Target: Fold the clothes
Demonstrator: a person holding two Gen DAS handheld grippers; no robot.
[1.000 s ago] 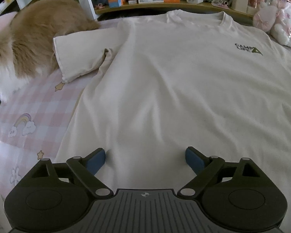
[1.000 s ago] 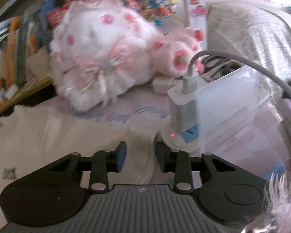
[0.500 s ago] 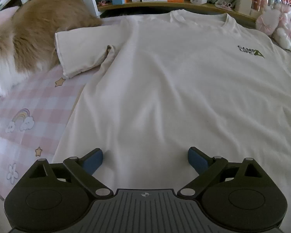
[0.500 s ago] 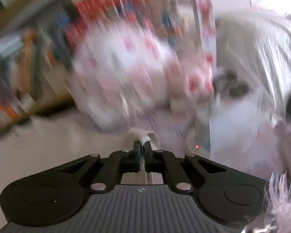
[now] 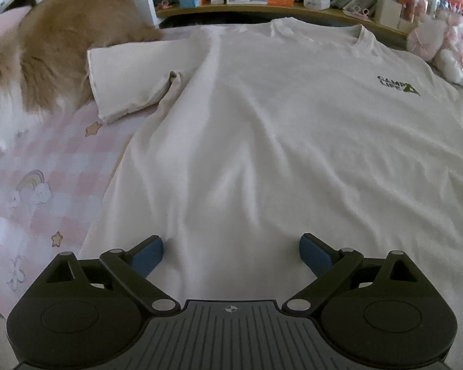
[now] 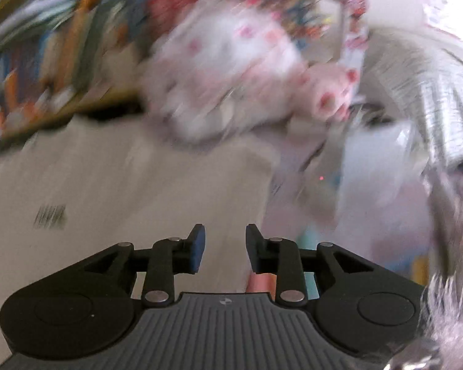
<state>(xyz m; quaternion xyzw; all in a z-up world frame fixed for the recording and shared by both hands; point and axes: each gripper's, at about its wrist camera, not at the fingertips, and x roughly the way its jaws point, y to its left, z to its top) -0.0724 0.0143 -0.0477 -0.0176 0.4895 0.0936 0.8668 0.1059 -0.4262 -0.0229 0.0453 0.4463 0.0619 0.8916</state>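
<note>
Right gripper (image 6: 222,248): jaws parted, having just been opening; nothing between them, and the white T-shirt (image 5: 293,141) lies below and ahead. That view is smeared, so you cannot judge exactly where its tips sit over the cloth.

Left gripper (image 5: 231,256): jaws spread wide over the shirt's lower hem, not clamped on any fabric.

T-shirt: spread face-up on the pink checked bedsheet (image 5: 46,160), collar toward the bookshelf (image 5: 262,9), small green logo (image 5: 398,86) on the chest. Its far-left sleeve (image 5: 129,77) lies flat, out to the side, against the furry tan animal (image 5: 46,52).

Pink plush toy (image 5: 447,49): at the far-right corner, just beside the shirt's shoulder.

Handling note: the sleeves look like the step in hand. Take each by its cuff edge with a firm pinch, carry it low across the chest, and lay it flat so no crease is trapped. Keep your left side clear of the animal's fur when you reach for that sleeve.
</note>
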